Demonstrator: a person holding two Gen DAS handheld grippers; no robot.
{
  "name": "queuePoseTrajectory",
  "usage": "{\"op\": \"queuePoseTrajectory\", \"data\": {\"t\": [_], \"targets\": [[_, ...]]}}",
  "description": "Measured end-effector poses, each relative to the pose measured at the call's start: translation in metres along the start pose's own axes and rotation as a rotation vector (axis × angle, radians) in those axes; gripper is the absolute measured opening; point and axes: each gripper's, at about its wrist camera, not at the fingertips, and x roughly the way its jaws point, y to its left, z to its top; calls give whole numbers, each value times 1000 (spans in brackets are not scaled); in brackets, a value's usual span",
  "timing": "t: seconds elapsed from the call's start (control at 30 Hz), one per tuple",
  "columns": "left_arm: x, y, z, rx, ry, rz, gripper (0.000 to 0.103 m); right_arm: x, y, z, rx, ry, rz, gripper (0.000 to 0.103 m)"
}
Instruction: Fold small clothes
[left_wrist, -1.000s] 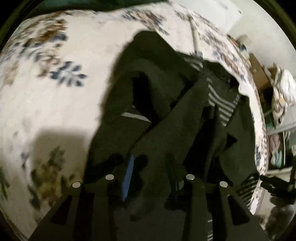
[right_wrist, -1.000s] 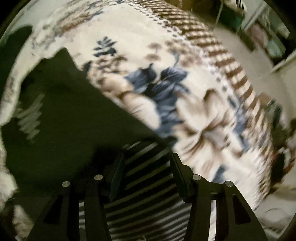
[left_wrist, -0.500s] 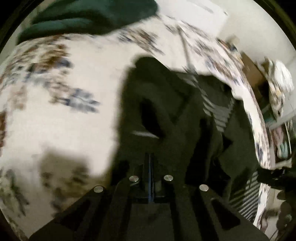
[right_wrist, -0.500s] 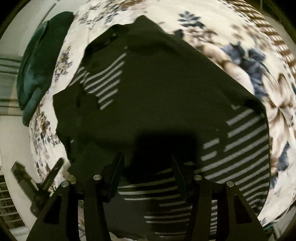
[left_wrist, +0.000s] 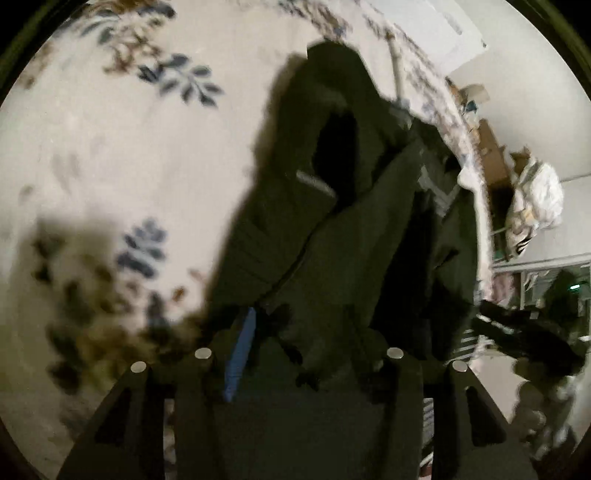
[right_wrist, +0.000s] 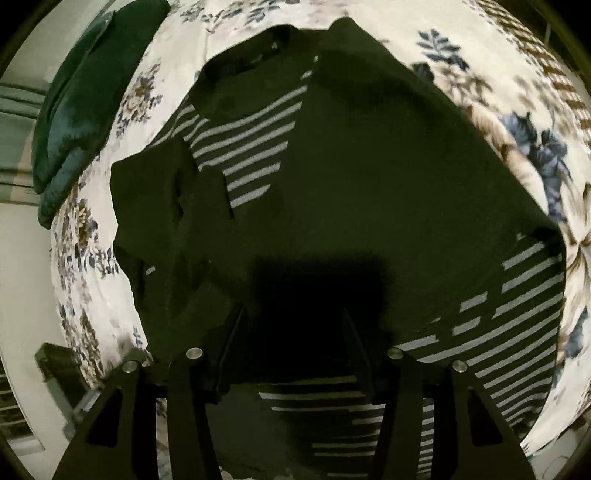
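The left gripper (left_wrist: 306, 332) points down at a dark garment (left_wrist: 351, 229) on a floral bedspread (left_wrist: 110, 166). Its jaws have just been opening and now stand half apart, with dark cloth bunched between them; whether the pads still press it cannot be told through the blur. A blue pad (left_wrist: 240, 354) shows on the inner face of the left finger.

The right gripper (right_wrist: 295, 343) hangs over the same garment (right_wrist: 351, 184), jaws moderately wide, with cloth lying in shadow under the gap; no grip is discernible.

Only the right view shows the garment's white stripes (right_wrist: 251, 147) clearly, and a green cushion (right_wrist: 85, 103) beyond, to the gripper's left. Only the left view shows room clutter (left_wrist: 535, 199) to its right.
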Motion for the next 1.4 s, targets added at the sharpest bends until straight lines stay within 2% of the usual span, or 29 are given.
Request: {"op": "queuePoseTrajectory", "data": {"t": [0.07, 0.1, 0.13, 0.23, 0.33, 0.43, 0.53, 0.6, 0.67, 0.77, 0.93, 1.0, 1.07, 1.2, 1.27, 1.37, 1.4], "targets": [[15, -8, -3, 35, -24, 72, 43, 5, 0, -2, -2, 5, -13, 55], [17, -11, -3, 52, -45, 108, 33, 6, 0, -2, -3, 8, -19, 55], [17, -16, -3, 76, -71, 152, 6, 7, -1, -3, -2, 11, -26, 55], [1, -19, -1, 93, -138, 152, 5, 9, -4, -4, 4, 16, -42, 55], [-44, -15, 3, 81, -230, 145, 5, 5, -6, -3, 5, 3, -53, 55], [-89, 5, 11, 27, -291, 126, 5, 1, -6, 0, 4, -4, -61, 55], [-128, 35, 18, -32, -345, 151, 5, -2, -4, 6, 8, -9, -56, 55], [-155, 66, 27, -83, -378, 189, 5, -4, 1, 10, 3, -18, -53, 55], [-174, 99, 34, -123, -410, 272, 5, -5, 9, 16, -4, -26, -50, 55], [-188, 140, 40, -180, -439, 364, 5, -1, 21, 22, -10, -27, -45, 55], [-207, 226, 42, -334, -479, 505, 5, 3, 45, 24, -36, -28, -39, 55], [-210, 243, 40, -372, -473, 495, 5, 3, 48, 24, -46, -26, -48, 55], [-210, 240, 33, -364, -458, 473, 6, 3, 46, 23, -41, -25, -62, 55], [-180, 193, 23, -269, -342, 425, 15, -1, 23, 21, -2, -32, -98, 55], [-161, 165, 15, -242, -313, 347, 15, -4, 3, 21, 39, -37, -111, 55], [-115, 108, 6, -158, -226, 211, 16, -10, -33, 23, 140, -55, -98, 55], [-100, 94, 6, -129, -192, 179, 21, -11, -45, 26, 173, -68, -90, 55]]}}
